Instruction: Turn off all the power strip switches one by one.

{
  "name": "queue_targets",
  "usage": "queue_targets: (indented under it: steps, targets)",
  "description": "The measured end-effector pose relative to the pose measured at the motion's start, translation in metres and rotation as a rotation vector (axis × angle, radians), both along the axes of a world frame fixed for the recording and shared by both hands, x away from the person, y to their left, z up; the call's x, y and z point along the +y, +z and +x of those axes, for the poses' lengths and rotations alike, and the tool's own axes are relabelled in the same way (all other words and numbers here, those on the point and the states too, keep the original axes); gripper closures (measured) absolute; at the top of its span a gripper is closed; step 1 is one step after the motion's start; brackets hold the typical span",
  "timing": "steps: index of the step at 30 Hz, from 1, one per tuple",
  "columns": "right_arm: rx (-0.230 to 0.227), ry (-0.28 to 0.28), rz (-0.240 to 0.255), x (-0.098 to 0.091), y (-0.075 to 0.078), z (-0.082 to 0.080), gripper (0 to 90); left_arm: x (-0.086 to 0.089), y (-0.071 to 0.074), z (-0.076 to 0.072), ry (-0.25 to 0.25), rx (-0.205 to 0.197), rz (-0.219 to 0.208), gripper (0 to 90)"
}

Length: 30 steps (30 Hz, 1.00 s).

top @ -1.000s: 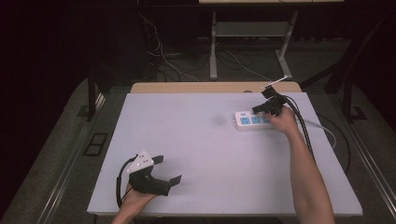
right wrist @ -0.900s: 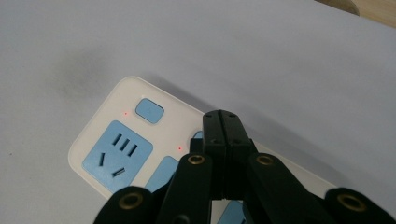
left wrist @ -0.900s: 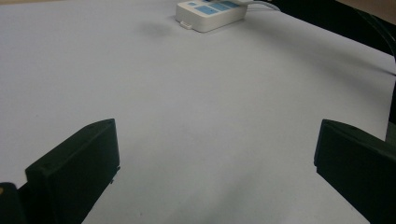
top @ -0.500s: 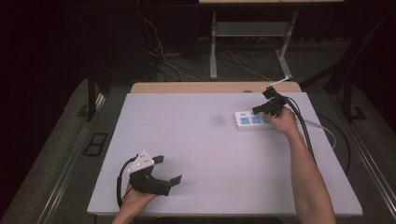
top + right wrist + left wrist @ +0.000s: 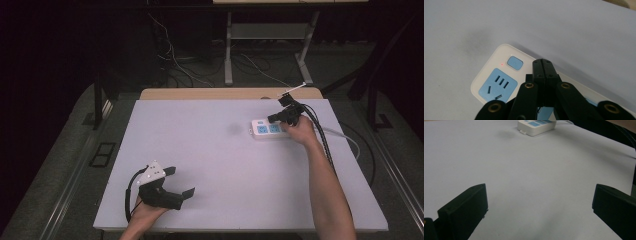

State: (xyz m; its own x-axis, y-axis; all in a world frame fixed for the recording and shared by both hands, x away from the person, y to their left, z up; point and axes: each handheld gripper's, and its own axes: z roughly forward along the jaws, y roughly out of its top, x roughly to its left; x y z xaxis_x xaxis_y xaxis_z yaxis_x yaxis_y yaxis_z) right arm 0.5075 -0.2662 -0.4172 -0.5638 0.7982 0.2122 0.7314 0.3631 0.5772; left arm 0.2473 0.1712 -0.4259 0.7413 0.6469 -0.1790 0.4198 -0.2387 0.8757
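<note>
1. Your right gripper (image 5: 274,119) sits at the far right part of the table (image 5: 210,150), directly over the white power strip (image 5: 265,129). Its jaws are pressed together with nothing between them.
2. In the right gripper view, your joined jaw tips (image 5: 543,65) hang above the strip's top face (image 5: 496,60), just beside its rounded blue button (image 5: 515,62) and a little past the blue socket panel (image 5: 497,86). Whether the tips touch the casing cannot be told.
3. A small red light (image 5: 502,64) glows next to that button.
4. Your left gripper (image 5: 181,186) rests at the near left corner of the table, well apart from the strip. Its jaws stand wide apart and hold nothing.
5. In the left gripper view, bare table surface lies between your two black jaws, and the strip (image 5: 535,125) shows far off at the top edge, beyond the gap.
6. Count: one power strip, one button and one red light on it. From above, two blue socket panels (image 5: 269,128) are visible beside your hand; any others are covered.
7. Two grippers are on the table, one in each of your hands. A white cord (image 5: 350,140) leaves the strip toward the table's right edge.
</note>
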Motion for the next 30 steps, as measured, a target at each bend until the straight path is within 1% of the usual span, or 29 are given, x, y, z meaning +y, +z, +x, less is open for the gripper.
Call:
queue_targets:
  steps: [2,3,4,7,9,11,14,22,24,25,26,27,30]
  targets:
    - [-0.001,-0.006,-0.008,0.001,0.000,0.000,90.0,0.000,0.000,0.000,-0.003,-0.002,0.004,0.0]
    - [0.005,-0.013,0.002,0.000,0.000,0.001,90.0,0.000,0.000,0.000,-0.004,-0.003,0.004,0.0]
    - [0.007,-0.019,0.001,0.000,-0.001,0.001,90.0,0.000,0.000,-0.001,-0.004,-0.004,0.003,0.0]
    - [-0.006,-0.011,-0.005,0.000,-0.001,0.001,90.0,0.001,0.000,-0.001,-0.005,-0.003,0.001,0.0]
    - [-0.001,-0.015,0.023,-0.003,-0.003,0.001,90.0,0.001,0.000,0.000,-0.005,0.001,0.004,0.0]
    - [-0.005,-0.009,0.037,-0.005,-0.004,0.002,90.0,0.001,0.000,0.001,-0.005,0.000,0.004,0.0]
    - [-0.011,-0.002,0.024,-0.003,-0.003,0.001,90.0,0.001,0.000,0.001,-0.004,0.001,0.004,0.0]
    - [-0.005,-0.010,0.015,-0.001,-0.002,0.001,90.0,0.002,0.001,0.000,0.000,-0.001,-0.002,0.0]
    - [-0.016,-0.005,-0.012,0.002,0.000,0.000,90.0,0.002,0.000,0.000,0.000,-0.001,-0.003,0.0]
    - [-0.025,-0.002,-0.015,0.003,0.000,-0.001,90.0,0.002,0.000,-0.001,0.000,0.000,-0.004,0.0]
    - [-0.031,0.002,0.000,0.003,0.002,-0.001,90.0,0.002,0.000,-0.001,-0.001,-0.001,-0.003,0.0]
    - [-0.034,0.009,-0.023,0.006,0.003,-0.001,90.0,0.002,0.000,-0.001,-0.001,0.000,-0.002,0.0]
    - [-0.038,0.022,-0.061,0.010,0.005,-0.002,90.0,0.001,0.001,-0.001,-0.002,-0.002,-0.001,0.0]
